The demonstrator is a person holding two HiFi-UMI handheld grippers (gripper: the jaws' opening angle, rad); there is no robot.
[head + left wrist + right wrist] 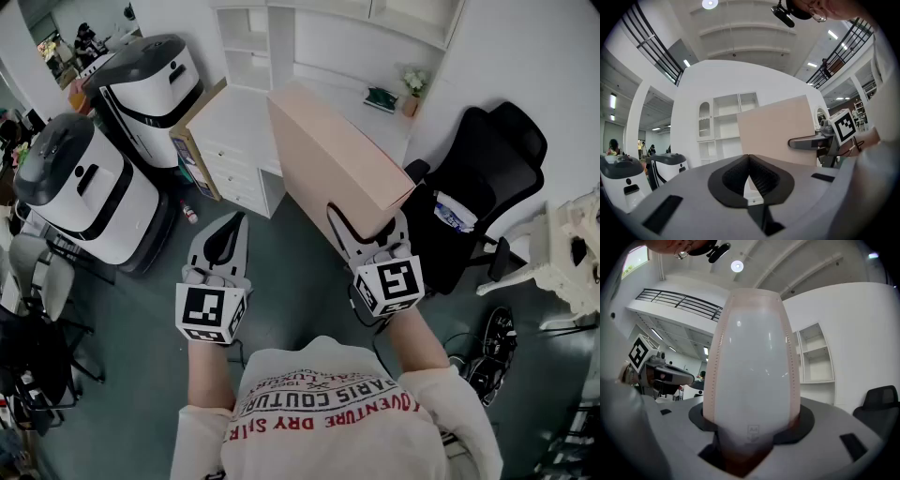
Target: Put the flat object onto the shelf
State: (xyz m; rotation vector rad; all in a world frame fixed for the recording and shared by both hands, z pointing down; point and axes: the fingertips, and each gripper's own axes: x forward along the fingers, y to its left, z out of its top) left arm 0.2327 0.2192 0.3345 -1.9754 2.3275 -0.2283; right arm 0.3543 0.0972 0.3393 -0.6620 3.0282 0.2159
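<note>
Two white dome-topped machines (89,187) are standing at nine to eleven o'clock in the head view. At about eight o'clock, the left gripper (234,225) is pointing towards twelve with nothing in it. Its own view is showing the two dark jaws meeting at their tips with no gap between them.

Just past centre, towards one o'clock, the flat object (328,155), a pale pink slab-shaped box, is hanging in the air edge-on, tilting up and away from the person. It is hovering over the floor in front of the white desk (239,122). The shelf (248,47), a white open-fronted unit, is standing on the desk's far side at about eleven to twelve o'clock, well apart from the box.

At about four o'clock, the right gripper (366,223) is clamping the box's near lower end. Its jaws are standing partly apart, one pressing on each broad face, and the box's narrow edge is filling that gripper's view. A black office chair (487,159) is standing at two to three o'clock.
</note>
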